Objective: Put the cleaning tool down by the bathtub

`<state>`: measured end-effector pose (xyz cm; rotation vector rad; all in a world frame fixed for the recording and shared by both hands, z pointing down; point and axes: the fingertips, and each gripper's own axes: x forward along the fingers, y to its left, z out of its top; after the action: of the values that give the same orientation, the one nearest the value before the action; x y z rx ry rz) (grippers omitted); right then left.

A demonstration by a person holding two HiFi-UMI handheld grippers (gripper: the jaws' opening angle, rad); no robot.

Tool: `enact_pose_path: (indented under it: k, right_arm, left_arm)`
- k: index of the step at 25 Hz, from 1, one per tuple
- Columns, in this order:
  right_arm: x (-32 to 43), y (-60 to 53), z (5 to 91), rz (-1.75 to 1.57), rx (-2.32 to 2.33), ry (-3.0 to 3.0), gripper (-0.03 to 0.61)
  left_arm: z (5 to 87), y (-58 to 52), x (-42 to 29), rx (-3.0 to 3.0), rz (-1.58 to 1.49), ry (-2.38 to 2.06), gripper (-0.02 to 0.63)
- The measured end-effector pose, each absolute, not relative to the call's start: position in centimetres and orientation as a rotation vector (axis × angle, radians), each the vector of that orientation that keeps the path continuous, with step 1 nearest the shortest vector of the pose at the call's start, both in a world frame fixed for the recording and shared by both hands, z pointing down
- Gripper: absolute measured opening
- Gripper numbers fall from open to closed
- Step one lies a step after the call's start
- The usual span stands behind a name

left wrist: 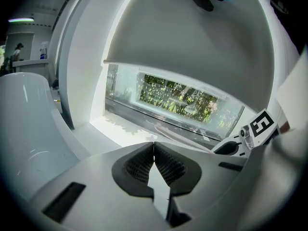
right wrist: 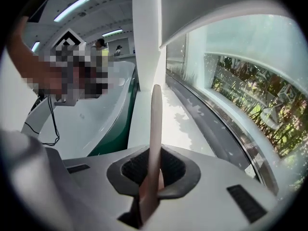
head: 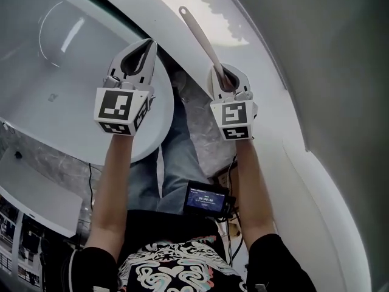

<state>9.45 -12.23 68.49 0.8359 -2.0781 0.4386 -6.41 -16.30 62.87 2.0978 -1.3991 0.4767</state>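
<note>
My right gripper (head: pixel 222 76) (right wrist: pixel 153 170) is shut on the cleaning tool (head: pixel 201 36), a long pale beige handle (right wrist: pixel 155 124) that sticks up and forward out of the jaws, above a white ledge. The white bathtub (head: pixel 58 59) lies to the left, and its rim (right wrist: pixel 113 105) runs beside that ledge. My left gripper (head: pixel 148 46) (left wrist: pixel 154 150) is shut with nothing between its pads, held over the tub's edge. In the left gripper view the right gripper (left wrist: pixel 243 137) shows at the right, with the tool's handle (left wrist: pixel 185 139) in front of it.
The white ledge (right wrist: pixel 180 126) runs along a curved window (right wrist: pixel 240 90) with greenery outside. A white curved wall (head: pixel 322 108) rises at the right. A small screen device (head: pixel 206 198) with cables hangs at the person's waist. People stand far off behind the tub.
</note>
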Motion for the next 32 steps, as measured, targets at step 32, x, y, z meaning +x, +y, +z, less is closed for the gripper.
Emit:
enact_pose_path:
  k: [32]
  right_arm:
    - [8.8, -12.6, 77.6, 0.411, 0.787, -1.929, 0.058]
  left_arm:
    - [68.5, -16.6, -6.5, 2.127, 0.472, -1.325, 0.017]
